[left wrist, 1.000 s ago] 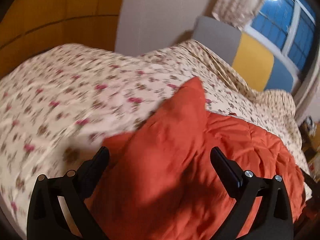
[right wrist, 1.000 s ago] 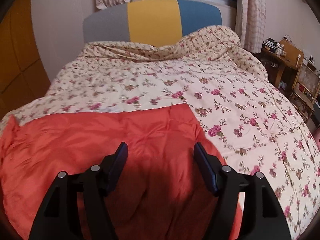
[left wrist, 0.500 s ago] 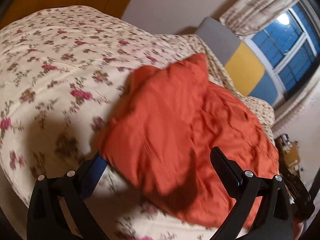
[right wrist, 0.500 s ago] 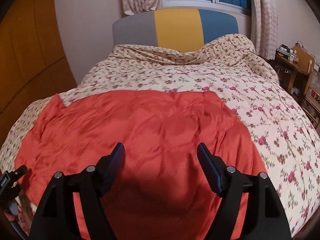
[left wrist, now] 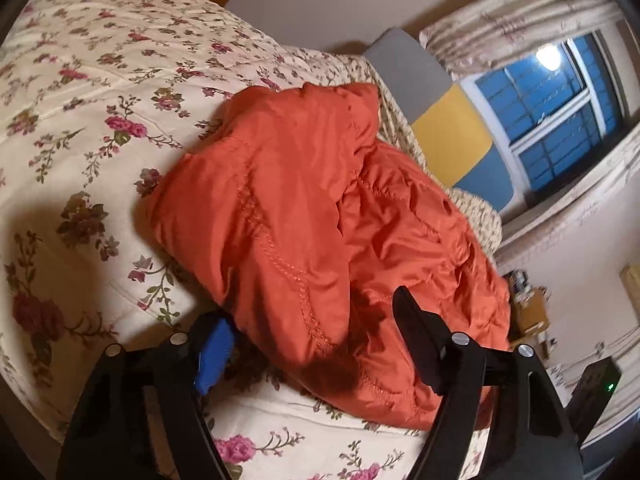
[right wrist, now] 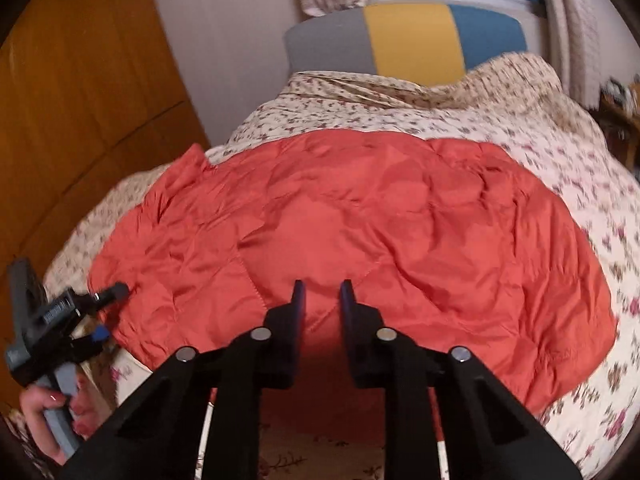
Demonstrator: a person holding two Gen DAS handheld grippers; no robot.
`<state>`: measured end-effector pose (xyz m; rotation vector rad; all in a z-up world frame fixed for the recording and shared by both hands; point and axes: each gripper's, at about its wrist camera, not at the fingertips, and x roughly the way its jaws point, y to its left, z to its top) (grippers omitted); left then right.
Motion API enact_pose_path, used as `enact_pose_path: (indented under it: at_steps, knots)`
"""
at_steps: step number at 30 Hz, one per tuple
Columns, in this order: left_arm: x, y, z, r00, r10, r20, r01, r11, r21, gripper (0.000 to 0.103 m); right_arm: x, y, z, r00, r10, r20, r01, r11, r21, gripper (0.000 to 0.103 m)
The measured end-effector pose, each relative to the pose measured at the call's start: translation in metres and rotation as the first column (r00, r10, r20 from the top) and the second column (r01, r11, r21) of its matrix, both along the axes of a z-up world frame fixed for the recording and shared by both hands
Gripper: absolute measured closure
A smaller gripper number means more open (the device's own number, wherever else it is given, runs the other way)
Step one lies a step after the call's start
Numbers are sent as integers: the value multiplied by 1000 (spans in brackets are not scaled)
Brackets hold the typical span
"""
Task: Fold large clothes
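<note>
The orange jacket lies spread on the floral quilt, its near hem at the quilt's near edge, bare quilt beyond its far and right edges. The left gripper stands wide apart astride the jacket's left corner. The right gripper, narrowed but gapped, hovers over the hem.

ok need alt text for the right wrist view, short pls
An orange quilted jacket lies spread across a floral bedspread, with the right gripper in the foreground, its jaws narrowed to a small gap above the jacket's near edge. At far left, the left gripper sits open at the jacket's corner. A grey, yellow and blue headboard stands behind.
</note>
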<state>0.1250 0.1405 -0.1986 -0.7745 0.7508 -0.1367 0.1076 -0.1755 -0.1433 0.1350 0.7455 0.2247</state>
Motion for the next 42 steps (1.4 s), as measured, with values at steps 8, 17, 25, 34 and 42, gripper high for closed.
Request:
enact_pose_path:
  at_steps: [8, 17, 25, 34, 42]
  knots:
    - [3, 0, -6, 996, 45, 80, -43, 999, -25, 28, 18, 20, -44, 998, 12, -55, -18, 994, -105, 89]
    - [6, -4, -6, 987, 144, 74, -133, 982, -137, 31, 12, 13, -52, 1000, 8, -30, -10, 998, -68, 89]
    - [16, -2, -12, 984, 174, -28, -176, 963, -203, 64, 13, 5, -51, 999, 17, -32, -18, 999, -42, 89]
    - [9, -29, 46, 981, 120, 150, -121, 993, -2, 81, 15, 5, -52, 999, 12, -36, -14, 999, -42, 89]
    - [-4, -96, 113, 926, -112, 362, 23, 970, 241, 81, 19, 2, -55, 999, -3, -48, 3, 1000, 1, 88]
